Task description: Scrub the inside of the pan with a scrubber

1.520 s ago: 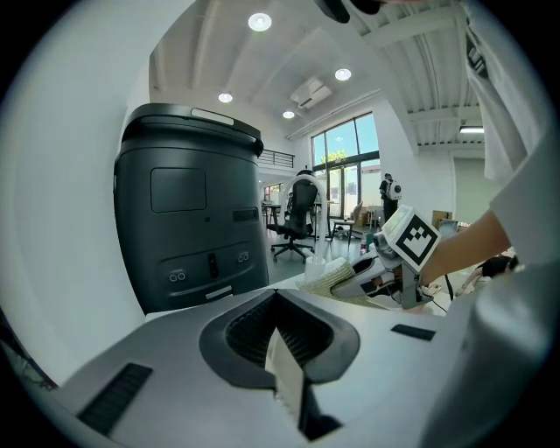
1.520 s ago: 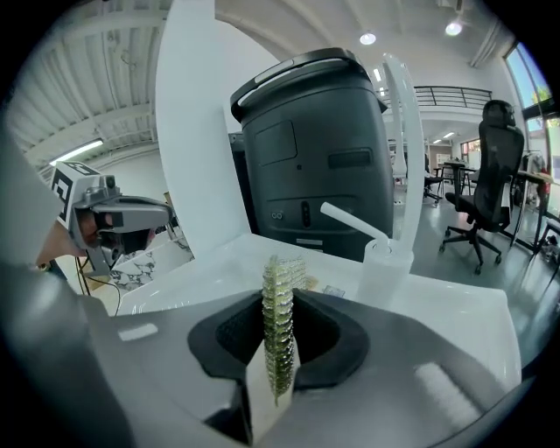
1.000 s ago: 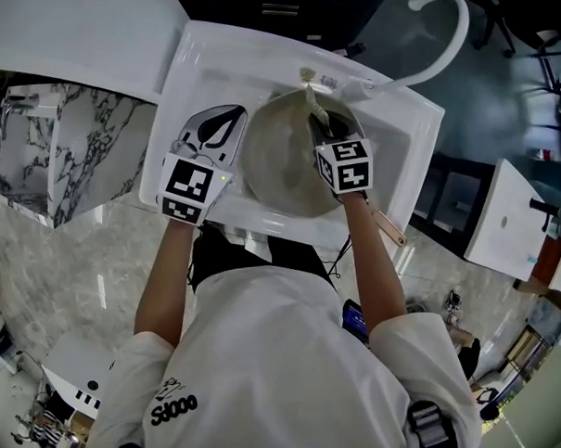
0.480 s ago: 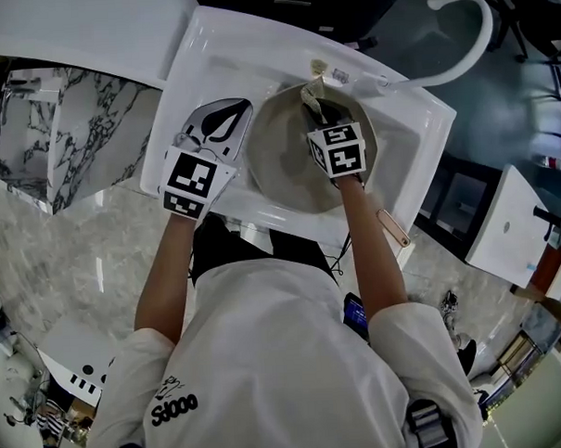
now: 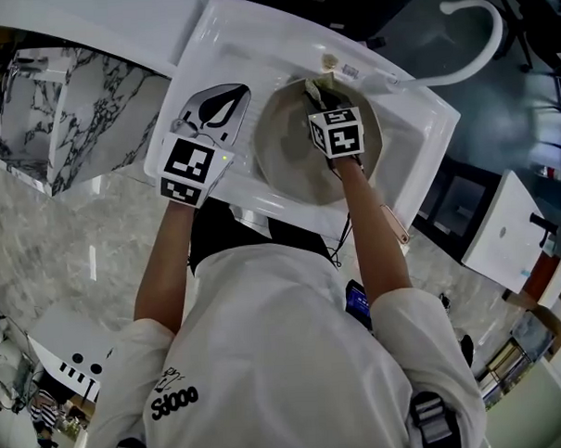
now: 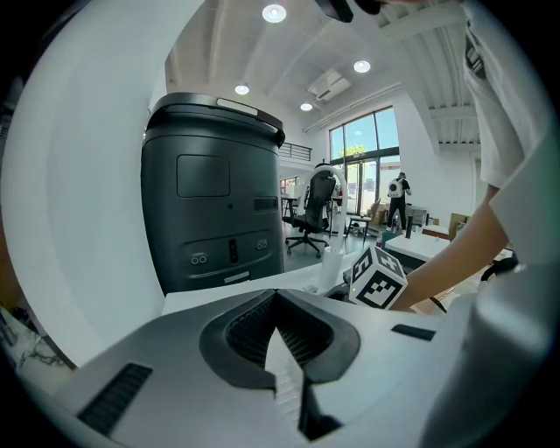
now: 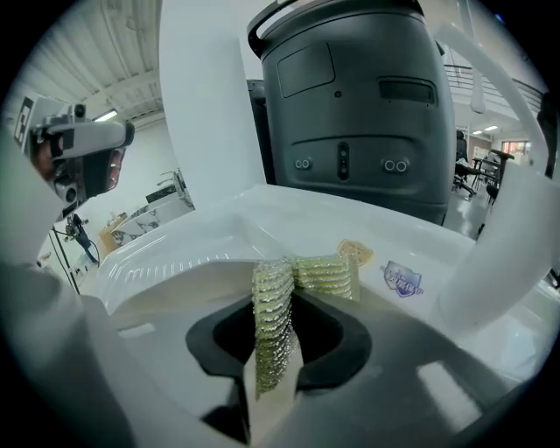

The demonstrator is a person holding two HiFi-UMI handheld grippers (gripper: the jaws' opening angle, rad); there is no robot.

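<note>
The pan [image 5: 287,158] lay inside the white sink [image 5: 415,161], a little toward 12 o'clock from the middle of the head view. The right gripper [image 5: 323,103] reached into the pan. Its jaws were closed on a yellow-green glittery scrubber [image 7: 273,319], which stood on edge between them and bent over past the tips toward 1 o'clock. In the head view the scrubber [image 5: 315,87] was at the pan's 12 o'clock rim, against the inner wall.

The left gripper [image 5: 222,111] was at 9 o'clock of the pan, over the flat left side of the sink. In its own view the left gripper [image 6: 284,350] had the jaws pressed together with nothing between them. A dark grey bin [image 6: 214,192] stood behind the sink.
</note>
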